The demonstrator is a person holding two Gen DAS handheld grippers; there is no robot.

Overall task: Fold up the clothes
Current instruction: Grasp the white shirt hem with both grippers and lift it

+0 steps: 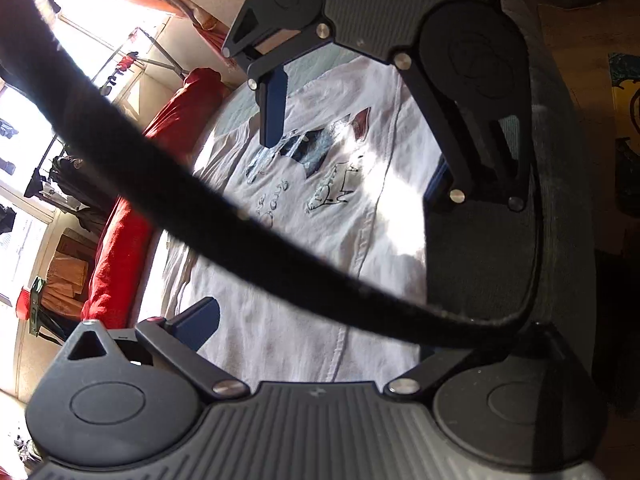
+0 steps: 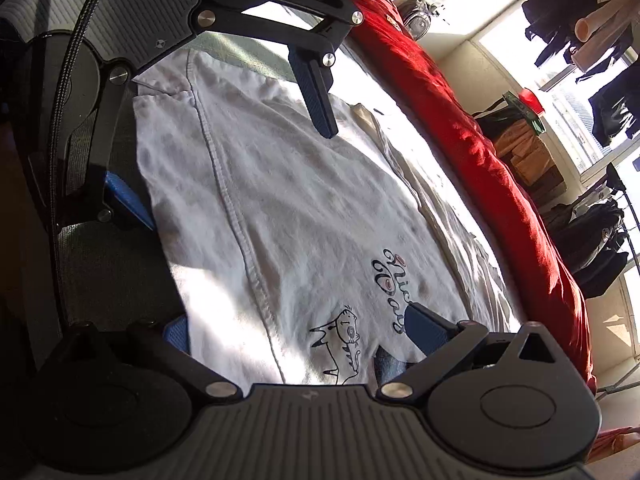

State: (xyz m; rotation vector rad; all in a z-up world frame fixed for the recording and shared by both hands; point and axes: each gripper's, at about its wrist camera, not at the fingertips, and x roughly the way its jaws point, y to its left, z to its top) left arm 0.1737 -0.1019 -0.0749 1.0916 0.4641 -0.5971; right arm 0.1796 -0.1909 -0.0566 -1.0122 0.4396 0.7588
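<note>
A white cotton T-shirt (image 2: 280, 208) printed with a cat drawing and cursive lettering lies spread on a pale bedcover (image 2: 240, 54), one long seamed edge running across it; whether that is a fold cannot be told. A red duvet (image 2: 460, 120) is bunched along the far side. The left gripper (image 1: 240, 216) and right gripper (image 2: 372, 224) both hang above the cloth with blue-padded fingers spread wide, holding nothing. A black braided cable (image 1: 200, 200) droops across the left view. Risks, as judged: the cable could snag or drag the fabric, and a pinch might catch the bedcover beneath.
</note>
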